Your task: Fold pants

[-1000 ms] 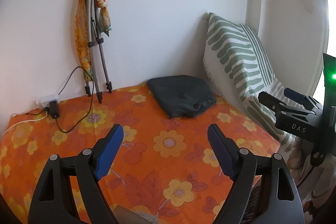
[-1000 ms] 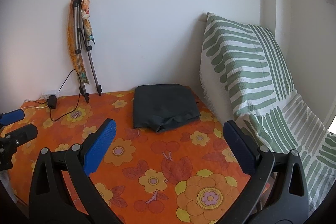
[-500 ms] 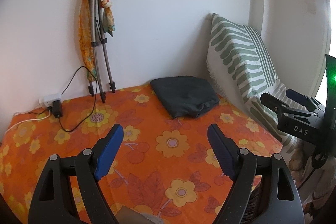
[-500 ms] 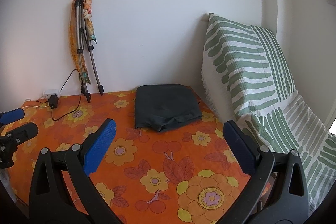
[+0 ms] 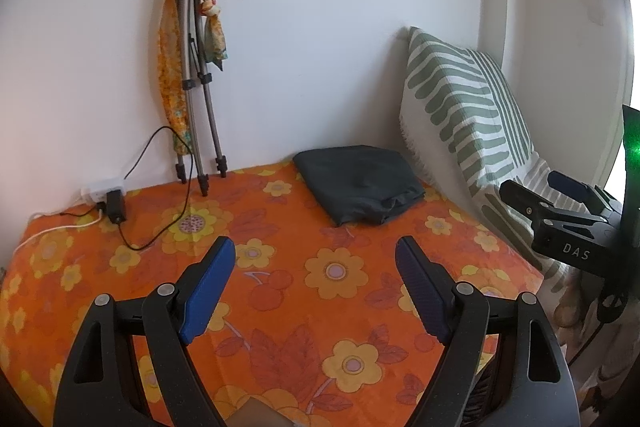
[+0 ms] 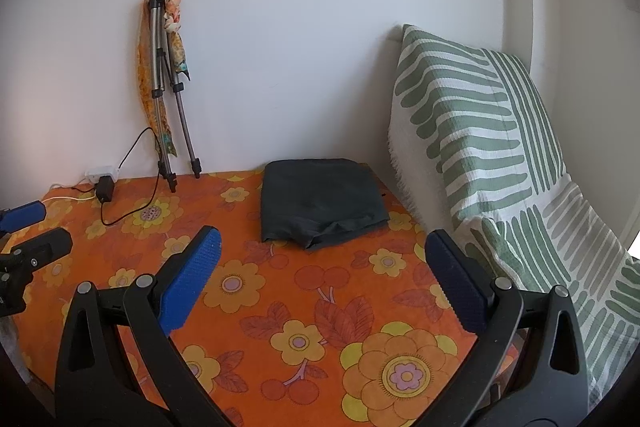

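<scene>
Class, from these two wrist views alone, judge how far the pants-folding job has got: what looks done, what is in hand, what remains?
Done: the dark pants lie as a compact folded bundle on the floral bedspread, near the striped cushion. In hand: nothing; the left gripper and right gripper are open and empty, short of the bundle. Left: apparently nothing, perhaps smoothing the rumpled near edge.

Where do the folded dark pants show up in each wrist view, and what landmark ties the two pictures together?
Left wrist: folded dark pants right of centre, at the back of the orange floral sheet.
Right wrist: the pants at centre, beyond the open fingers.
Shared landmark: the tripod leaning on the wall, left of the pants.
</scene>
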Demonstrator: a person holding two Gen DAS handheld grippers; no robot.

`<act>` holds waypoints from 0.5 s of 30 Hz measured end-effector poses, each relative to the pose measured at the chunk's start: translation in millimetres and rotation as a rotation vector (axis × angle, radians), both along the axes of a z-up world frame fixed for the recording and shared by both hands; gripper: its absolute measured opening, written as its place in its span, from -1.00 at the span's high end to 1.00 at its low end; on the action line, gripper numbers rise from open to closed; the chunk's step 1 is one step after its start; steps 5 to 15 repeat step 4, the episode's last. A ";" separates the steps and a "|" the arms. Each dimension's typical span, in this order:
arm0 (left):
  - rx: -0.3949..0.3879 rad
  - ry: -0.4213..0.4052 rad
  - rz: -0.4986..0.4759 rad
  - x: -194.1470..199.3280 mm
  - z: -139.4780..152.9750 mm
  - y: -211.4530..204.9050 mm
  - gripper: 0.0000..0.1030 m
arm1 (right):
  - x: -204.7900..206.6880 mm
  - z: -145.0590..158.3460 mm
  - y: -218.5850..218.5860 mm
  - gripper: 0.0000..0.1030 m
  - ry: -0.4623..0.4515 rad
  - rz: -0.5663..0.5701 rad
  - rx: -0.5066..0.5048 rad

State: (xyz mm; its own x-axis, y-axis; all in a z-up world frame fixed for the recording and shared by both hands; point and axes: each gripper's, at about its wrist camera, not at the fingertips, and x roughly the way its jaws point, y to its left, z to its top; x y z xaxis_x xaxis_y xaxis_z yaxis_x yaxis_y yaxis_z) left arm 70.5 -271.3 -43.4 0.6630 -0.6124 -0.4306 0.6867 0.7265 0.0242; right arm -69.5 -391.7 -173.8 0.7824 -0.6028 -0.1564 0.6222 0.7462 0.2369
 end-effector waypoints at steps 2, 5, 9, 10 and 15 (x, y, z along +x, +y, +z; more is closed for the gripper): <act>-0.001 0.004 0.003 1.2 -0.8 0.7 -0.60 | 0.8 -0.9 0.3 -1.00 0.001 0.001 0.001; 0.004 0.006 0.006 1.8 -1.6 0.6 -0.60 | 0.8 -1.0 0.4 -1.00 0.001 0.000 0.001; 0.004 0.006 0.006 1.8 -1.6 0.6 -0.60 | 0.8 -1.0 0.4 -1.00 0.001 0.000 0.001; 0.004 0.006 0.006 1.8 -1.6 0.6 -0.60 | 0.8 -1.0 0.4 -1.00 0.001 0.000 0.001; 0.004 0.006 0.006 1.8 -1.6 0.6 -0.60 | 0.8 -1.0 0.4 -1.00 0.001 0.000 0.001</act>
